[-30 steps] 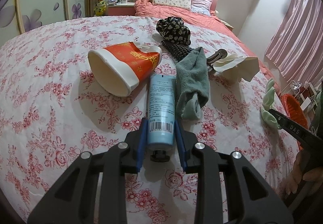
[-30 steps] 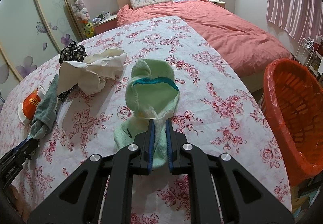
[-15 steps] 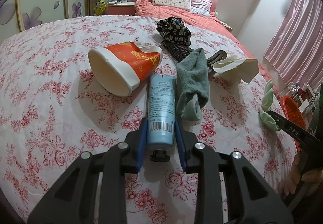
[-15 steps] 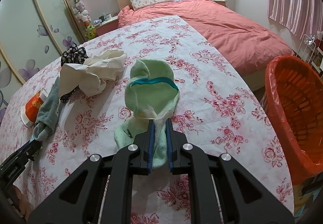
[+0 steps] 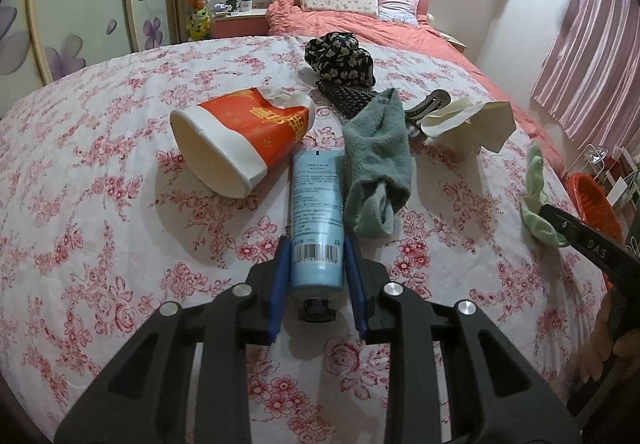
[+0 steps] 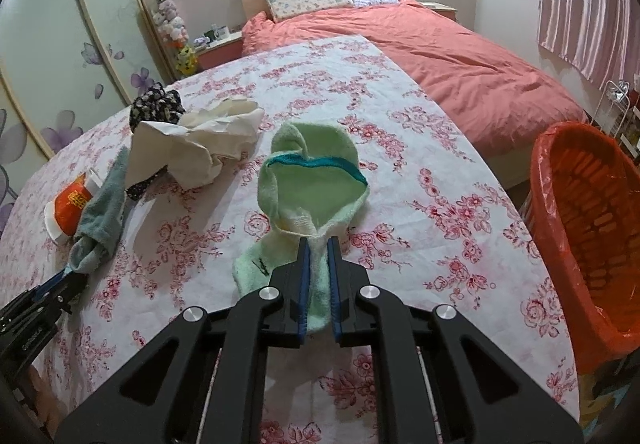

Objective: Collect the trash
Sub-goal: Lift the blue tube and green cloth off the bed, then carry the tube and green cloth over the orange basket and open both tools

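Observation:
My left gripper (image 5: 316,244) is shut on the cap end of a light blue tube (image 5: 317,204) that lies on the flowered cloth. An orange paper cup (image 5: 240,140) lies on its side just left of the tube, and a grey-green sock (image 5: 378,168) lies to its right. My right gripper (image 6: 319,244) is shut on a pale green sock (image 6: 316,200) and holds it just above the cloth. Crumpled white paper (image 6: 200,148) lies to the left of it. An orange bin (image 6: 588,228) with a liner stands at the right, off the table edge.
A black flowered cloth (image 5: 340,58) and a dark hair clip (image 5: 430,104) lie at the far side. A bed with a pink cover (image 6: 460,56) stands behind the table. Pink curtains (image 5: 592,56) hang at the right.
Both views have shifted only slightly; the right gripper with the green sock has drifted a little. Both grips are unchanged.

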Tool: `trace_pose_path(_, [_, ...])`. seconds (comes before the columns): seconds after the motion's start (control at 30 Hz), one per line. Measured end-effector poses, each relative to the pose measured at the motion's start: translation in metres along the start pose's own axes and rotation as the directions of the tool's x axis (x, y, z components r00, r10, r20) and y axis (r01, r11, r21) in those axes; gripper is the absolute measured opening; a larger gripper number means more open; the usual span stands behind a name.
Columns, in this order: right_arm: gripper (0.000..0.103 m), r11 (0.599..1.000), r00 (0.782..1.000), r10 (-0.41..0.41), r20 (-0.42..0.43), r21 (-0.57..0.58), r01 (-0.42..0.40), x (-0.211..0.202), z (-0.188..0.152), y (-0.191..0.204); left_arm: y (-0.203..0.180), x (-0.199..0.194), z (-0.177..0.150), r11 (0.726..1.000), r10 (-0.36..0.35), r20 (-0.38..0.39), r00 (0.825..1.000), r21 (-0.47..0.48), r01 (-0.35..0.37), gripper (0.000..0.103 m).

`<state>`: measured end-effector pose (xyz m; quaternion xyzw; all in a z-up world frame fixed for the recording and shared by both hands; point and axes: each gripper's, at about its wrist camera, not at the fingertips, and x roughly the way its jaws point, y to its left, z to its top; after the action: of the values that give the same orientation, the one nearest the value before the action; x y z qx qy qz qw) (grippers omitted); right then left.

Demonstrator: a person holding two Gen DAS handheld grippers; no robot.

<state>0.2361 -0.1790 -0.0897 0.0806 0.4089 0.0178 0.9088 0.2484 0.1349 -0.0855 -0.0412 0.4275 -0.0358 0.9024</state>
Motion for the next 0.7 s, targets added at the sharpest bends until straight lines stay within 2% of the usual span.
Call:
trace_pose_path(0.17, [0.009,0.999,0.999,0.042,0.017,-0.005,-0.042,-0.013,-0.004,0.0,0.0,-0.009,-0.003,1.0,0.009,0.025,1.0,0.001,-0.009,0.027])
trace_pose_path(0.37, [0.008,0.998,0.998,0.056,0.043,0.005,-0.056,-0.026,-0.007,-0.003,-0.002,-0.021,-0.005,1.0,0.017,0.053,0.998,0.004,-0.017,0.027])
trace_pose_path(0.7, [0.008,0.996,0.991,0.086,0.103,0.011,-0.087,-0.053,-0.003,-0.009,-0.016,-0.051,-0.003,1.0,-0.021,0.101,0.995,0.024,0.018,0.027])
